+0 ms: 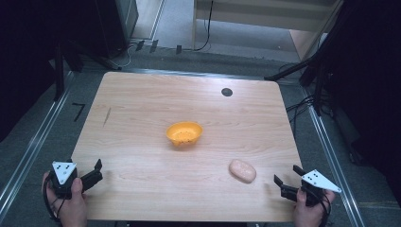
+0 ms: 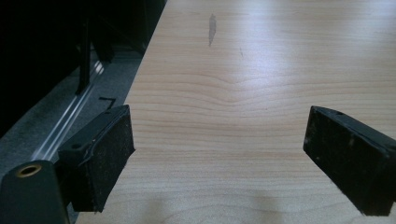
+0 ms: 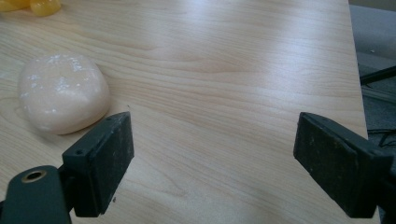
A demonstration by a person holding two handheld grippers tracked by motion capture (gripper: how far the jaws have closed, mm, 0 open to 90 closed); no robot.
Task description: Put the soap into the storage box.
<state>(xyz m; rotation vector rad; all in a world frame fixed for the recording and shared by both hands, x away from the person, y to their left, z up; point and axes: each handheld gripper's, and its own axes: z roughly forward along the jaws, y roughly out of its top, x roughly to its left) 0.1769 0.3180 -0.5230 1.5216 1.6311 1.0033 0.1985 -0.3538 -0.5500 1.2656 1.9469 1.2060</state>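
Observation:
An orange bowl (image 1: 184,133) sits near the middle of the wooden table (image 1: 142,109). A pale pink, rounded lump (image 1: 242,170) lies on the table at the front right; in the right gripper view the lump (image 3: 62,92) rests just beyond the left jaw, apart from it. My right gripper (image 1: 286,178) is held at the table's front right corner, jaws wide apart with only bare wood between them (image 3: 212,158). My left gripper (image 1: 96,171) is at the front left corner, also open over bare wood (image 2: 219,158).
A small dark round mark (image 1: 227,92) is on the table's far side, and a thin dark streak (image 1: 107,116) is near the left edge. Metal rails (image 1: 28,151) run along both sides of the table. Dark stands and cables crowd the far corners.

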